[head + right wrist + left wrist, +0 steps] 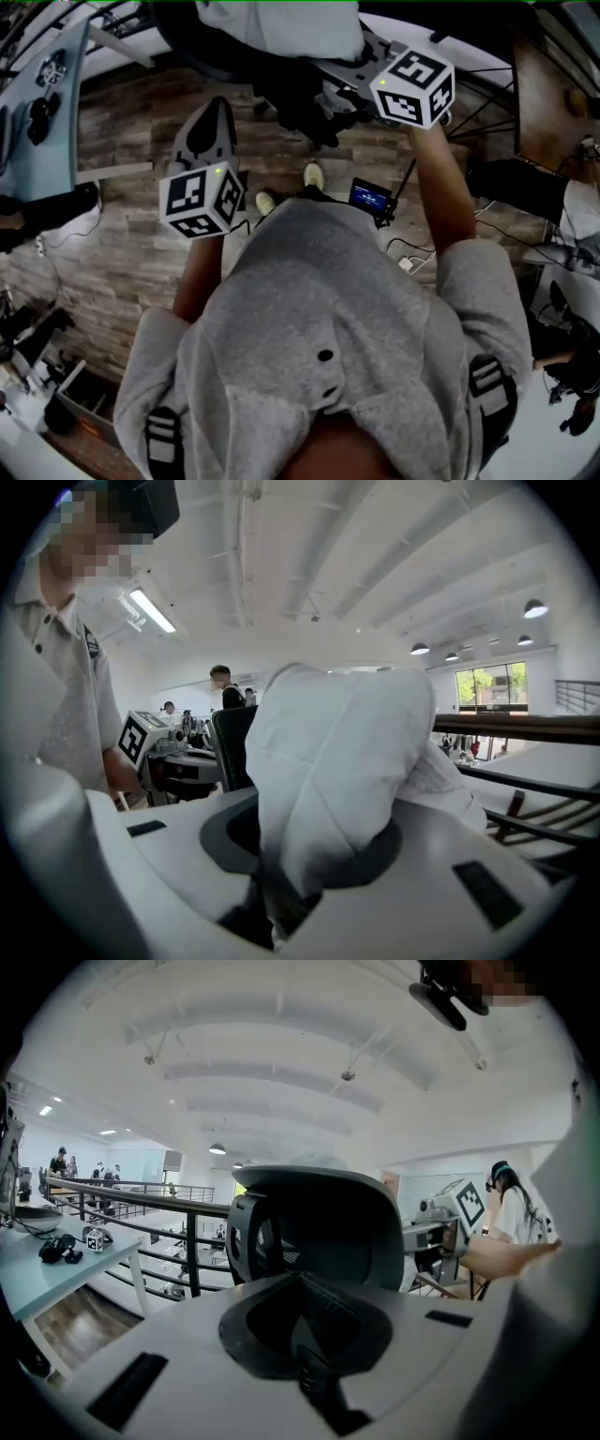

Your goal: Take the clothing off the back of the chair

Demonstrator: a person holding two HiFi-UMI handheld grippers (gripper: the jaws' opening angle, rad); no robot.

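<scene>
The white clothing (337, 761) is clamped between the jaws of the right gripper (281, 907) and is bunched above it, close beside the chair (231, 747). The left gripper (314, 1344) is closed on nothing and is pointed at the chair back.

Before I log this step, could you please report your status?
Right tongs shut on white garment. Left tongs shut, empty. Chair back shows bare in left gripper view. Nothing blocking.

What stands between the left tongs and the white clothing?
The chair's dark back: the left gripper view shows it straight ahead of the left tongs. In the head view the white clothing lies beyond it.
</scene>
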